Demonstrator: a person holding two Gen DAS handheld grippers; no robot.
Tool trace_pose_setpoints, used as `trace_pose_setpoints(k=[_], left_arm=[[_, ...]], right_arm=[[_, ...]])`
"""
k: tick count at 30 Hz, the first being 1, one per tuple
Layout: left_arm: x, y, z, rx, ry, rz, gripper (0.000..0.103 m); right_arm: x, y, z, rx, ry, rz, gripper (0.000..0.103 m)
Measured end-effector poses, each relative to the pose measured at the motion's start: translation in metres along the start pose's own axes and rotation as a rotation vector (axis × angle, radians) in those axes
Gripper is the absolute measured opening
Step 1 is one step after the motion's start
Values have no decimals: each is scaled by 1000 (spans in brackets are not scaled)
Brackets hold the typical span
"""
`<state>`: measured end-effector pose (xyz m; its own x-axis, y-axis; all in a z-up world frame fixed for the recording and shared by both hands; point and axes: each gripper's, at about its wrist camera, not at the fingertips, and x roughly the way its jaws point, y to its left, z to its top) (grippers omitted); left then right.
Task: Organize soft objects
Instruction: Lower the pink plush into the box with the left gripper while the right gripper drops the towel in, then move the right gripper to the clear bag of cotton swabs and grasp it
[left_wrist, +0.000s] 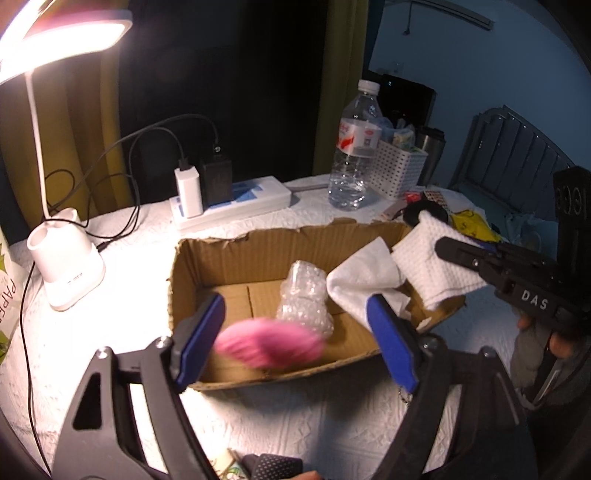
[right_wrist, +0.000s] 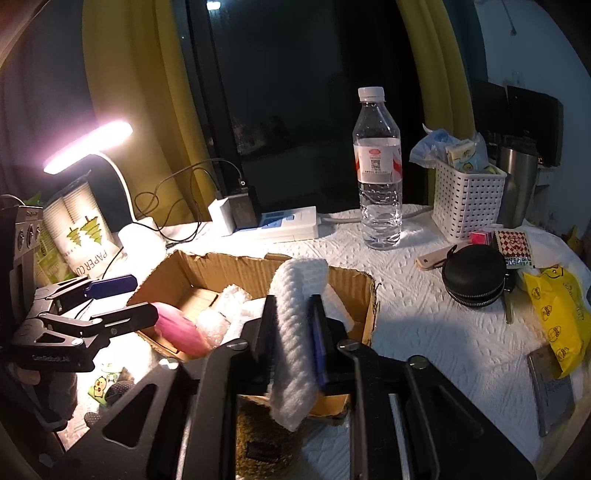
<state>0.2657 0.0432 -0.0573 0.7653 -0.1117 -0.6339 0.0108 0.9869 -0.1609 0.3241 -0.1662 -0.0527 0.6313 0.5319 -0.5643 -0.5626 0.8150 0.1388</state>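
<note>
The left claw (left_wrist: 295, 328) stands released, its jaws wide; the blurred pink soft thing (left_wrist: 269, 347) sits between them over the cardboard box (left_wrist: 258, 254). The right claw (right_wrist: 295, 332) grasps a white waffle cloth (right_wrist: 295, 332), hanging lengthwise above the box's right rim.

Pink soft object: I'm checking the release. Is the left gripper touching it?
Apart. In the left wrist view, the pink soft object blurs between the left gripper's spread blue pads, gaps either side, over the cardboard box.

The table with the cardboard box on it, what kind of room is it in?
Probably a bedroom or small home room at night. A lit desk lamp, a power strip with chargers and a water bottle share the cluttered table by a curtained dark window.
</note>
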Motion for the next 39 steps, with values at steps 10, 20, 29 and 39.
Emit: trace_pose_setpoints(k=[10,20,29,39], left_arm=[[-32,-3,-4,-16,-60,-12,93],[-70,-13,-25,-1,-92,-40,93],[-99,-15,-51,0,-98,-50,93],[-122,-21,-81,-1,-102,-67,93]], right_arm=[[-23,10,-2,4,-14,-20,44],[-62,35,-19,-16,-28,-37,44],[-90,58,-41,-28,-28,-46,44],[-110,77,-71,-43,-2,-58,44]])
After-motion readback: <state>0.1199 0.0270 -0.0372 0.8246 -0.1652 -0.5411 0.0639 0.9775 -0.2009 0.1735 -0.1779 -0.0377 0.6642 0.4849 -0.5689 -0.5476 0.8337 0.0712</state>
